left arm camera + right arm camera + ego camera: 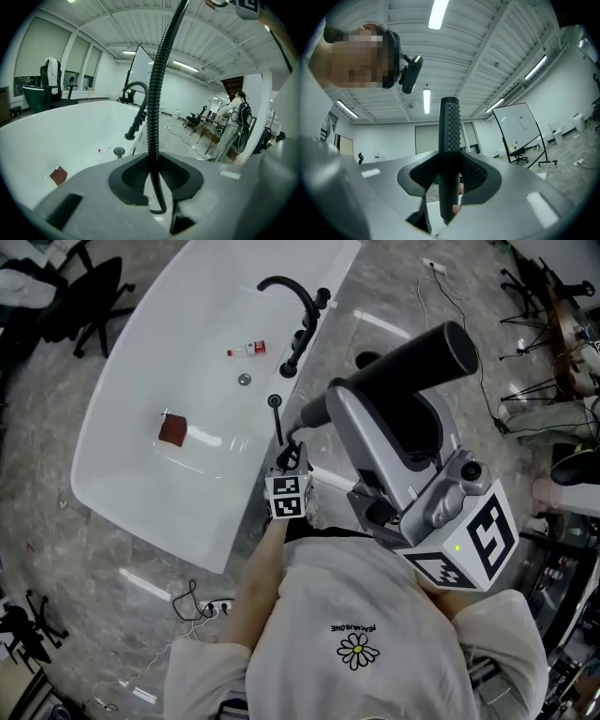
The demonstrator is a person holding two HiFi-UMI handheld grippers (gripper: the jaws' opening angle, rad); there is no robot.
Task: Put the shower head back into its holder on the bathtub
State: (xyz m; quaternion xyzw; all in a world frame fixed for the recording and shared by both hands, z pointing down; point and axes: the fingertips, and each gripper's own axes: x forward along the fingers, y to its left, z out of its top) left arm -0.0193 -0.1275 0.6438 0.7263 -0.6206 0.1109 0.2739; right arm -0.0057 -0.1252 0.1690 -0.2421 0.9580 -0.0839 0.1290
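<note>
The tub (pixel 141 456) fills the head view from nine to twelve o'clock, with its black tap (pixel 292 292) on the near rim at twelve. The right gripper (pixel 449 180) sits at four o'clock in that view, raised off the tub and tilted slightly upward. Its own view shows the jaws clamped on the shower head (pixel 450 126), a dark studded stick standing upright between the pads. The shower head is therefore in hand, well apart from the tub and not yet seated. The left gripper (pixel 152 180) is near centre, at six o'clock from a small black fitting (pixel 275 401) on the rim. I take this fitting to be the holder, though it is too small to confirm. The left jaws are drawn narrow on the ribbed hose (pixel 157 89) and appear to pinch it. In my judgement this grip manages the slack so the shower head can be fed down cleanly. A red object (pixel 172 430) lies on the tub floor at nine o'clock, clear of the work.
</note>
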